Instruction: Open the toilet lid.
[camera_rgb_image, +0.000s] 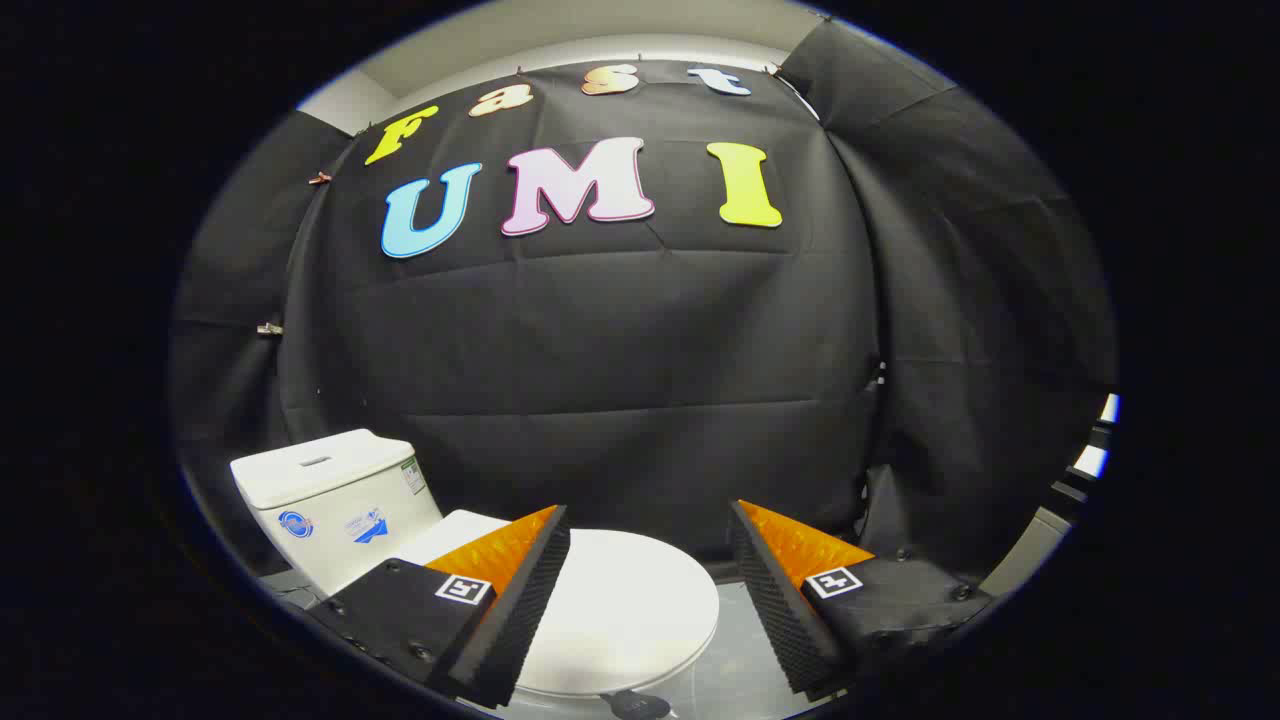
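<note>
A white toilet stands low in the gripper view, its tank (325, 500) to the left beyond the left finger. Its white lid (625, 605) lies flat and closed over the bowl, reaching between and below the two fingers. My gripper (650, 525) hovers above the lid with its fingers spread wide apart, open, and nothing held between them. The left finger (510, 600) covers the lid's left part near the hinge. I see no contact between the fingers and the lid.
Black cloth walls close the booth behind and to both sides of the toilet. A pale grey floor (735, 640) shows to the right of the bowl. A small dark object (635, 706) sits at the front foot of the toilet.
</note>
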